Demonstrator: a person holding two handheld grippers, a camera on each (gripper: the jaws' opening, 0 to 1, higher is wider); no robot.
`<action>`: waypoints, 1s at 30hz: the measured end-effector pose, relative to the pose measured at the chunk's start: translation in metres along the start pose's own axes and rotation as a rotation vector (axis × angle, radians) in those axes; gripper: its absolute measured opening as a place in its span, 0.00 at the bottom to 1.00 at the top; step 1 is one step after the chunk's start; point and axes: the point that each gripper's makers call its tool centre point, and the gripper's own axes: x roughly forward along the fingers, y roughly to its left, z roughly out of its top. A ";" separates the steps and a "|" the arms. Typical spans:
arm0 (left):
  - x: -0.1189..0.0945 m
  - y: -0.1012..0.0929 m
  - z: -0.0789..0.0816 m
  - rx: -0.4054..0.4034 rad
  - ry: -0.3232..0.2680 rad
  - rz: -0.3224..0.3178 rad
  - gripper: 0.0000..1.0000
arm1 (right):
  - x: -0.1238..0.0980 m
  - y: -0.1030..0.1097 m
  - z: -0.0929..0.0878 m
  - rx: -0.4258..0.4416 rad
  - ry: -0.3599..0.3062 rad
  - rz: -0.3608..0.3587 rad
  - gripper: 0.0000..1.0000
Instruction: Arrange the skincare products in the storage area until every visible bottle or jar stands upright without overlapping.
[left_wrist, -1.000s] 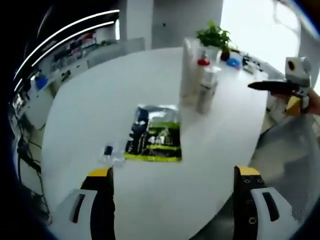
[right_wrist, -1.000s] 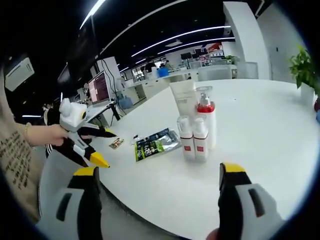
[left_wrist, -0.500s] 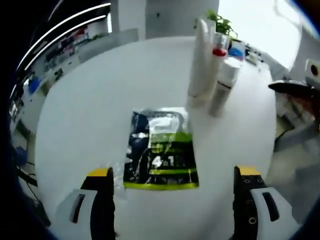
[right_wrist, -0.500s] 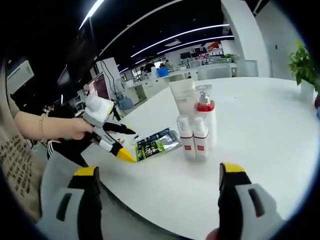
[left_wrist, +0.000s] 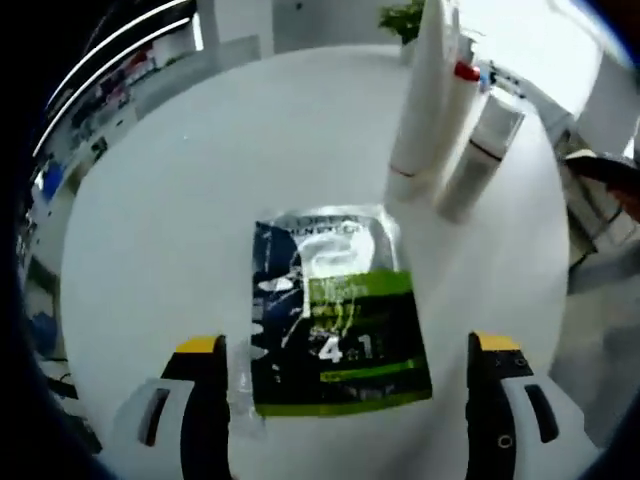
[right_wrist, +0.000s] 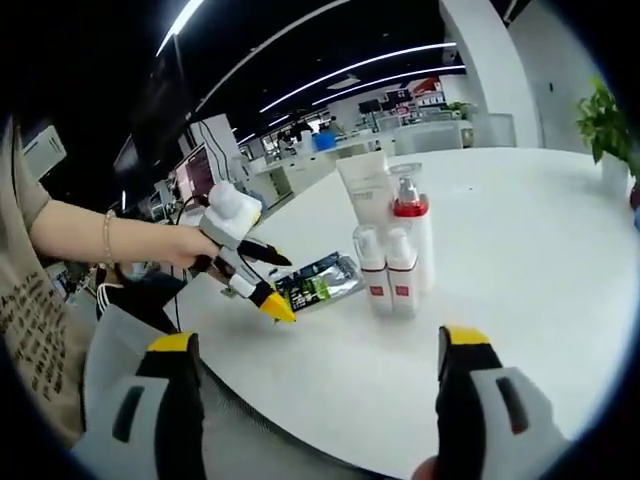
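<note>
Skincare bottles stand clustered on a round white table in a dim office; a sachet lies flat. Both the left gripper and the right gripper are spread, holding nothing.

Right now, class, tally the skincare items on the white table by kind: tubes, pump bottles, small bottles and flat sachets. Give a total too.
Tubes: 1, the tall white tube.
Pump bottles: 1, the red-collared pump bottle.
Small bottles: 2, the left small bottle and the right small bottle.
Flat sachets: 1, the green-and-black sachet, lying flat.
Total: 5
</note>
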 end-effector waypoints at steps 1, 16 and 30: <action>0.002 0.001 -0.001 -0.001 0.012 0.001 0.97 | 0.000 0.000 0.000 0.001 0.000 -0.002 0.99; 0.016 0.006 -0.002 0.078 0.071 0.012 0.96 | 0.000 -0.002 -0.002 0.007 0.002 -0.015 0.98; 0.010 0.003 0.003 0.020 0.066 0.054 0.55 | 0.001 -0.002 -0.002 -0.018 0.011 -0.020 0.96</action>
